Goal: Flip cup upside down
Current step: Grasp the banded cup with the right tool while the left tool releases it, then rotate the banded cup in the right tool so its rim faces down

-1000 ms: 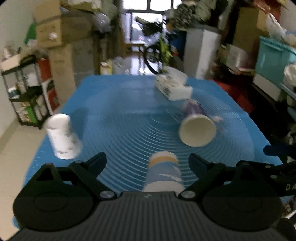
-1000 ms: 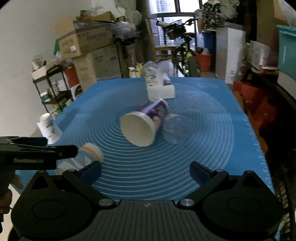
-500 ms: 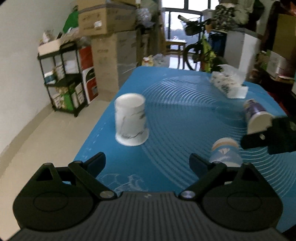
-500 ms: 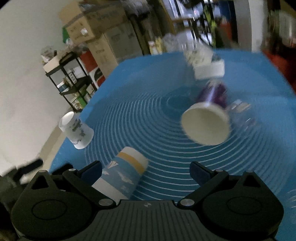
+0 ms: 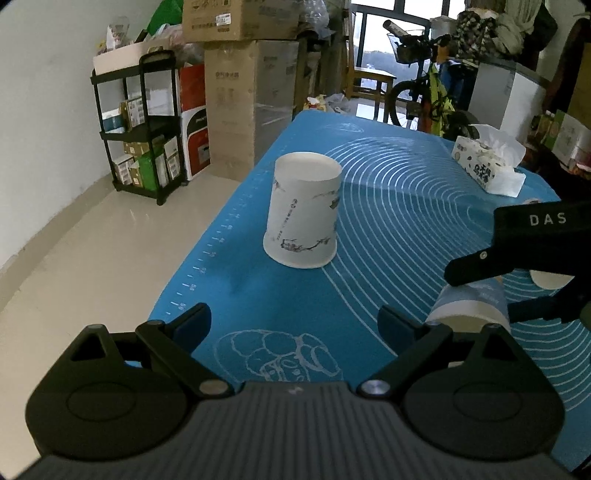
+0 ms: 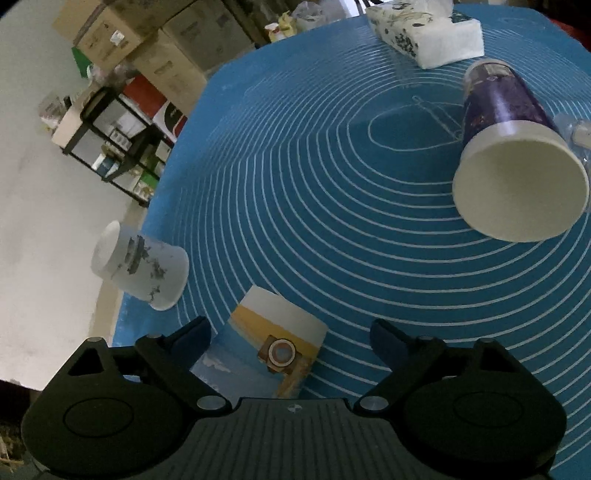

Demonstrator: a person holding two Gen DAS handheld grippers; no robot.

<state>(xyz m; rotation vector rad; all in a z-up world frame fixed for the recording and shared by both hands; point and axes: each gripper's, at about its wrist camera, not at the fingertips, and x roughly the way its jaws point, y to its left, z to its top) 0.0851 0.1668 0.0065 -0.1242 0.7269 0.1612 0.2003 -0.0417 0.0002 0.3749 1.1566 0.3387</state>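
Right wrist view: spread right tongs [image 6: 290,334] have dropped around the lying blue-and-yellow cup [image 6: 266,354].

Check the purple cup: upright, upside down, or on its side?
On its side. The purple cup lies on the blue mat, open mouth facing the right wrist camera and base pointing toward the tissue pack.

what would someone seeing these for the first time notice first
The big blue mat with white rings fills both views. On it, a purple cup lies on its side with its mouth toward the right camera, and a white cup stands upside down near the mat's left edge. Closest in, the right gripper is open around a blue-and-yellow cup lying on its side.
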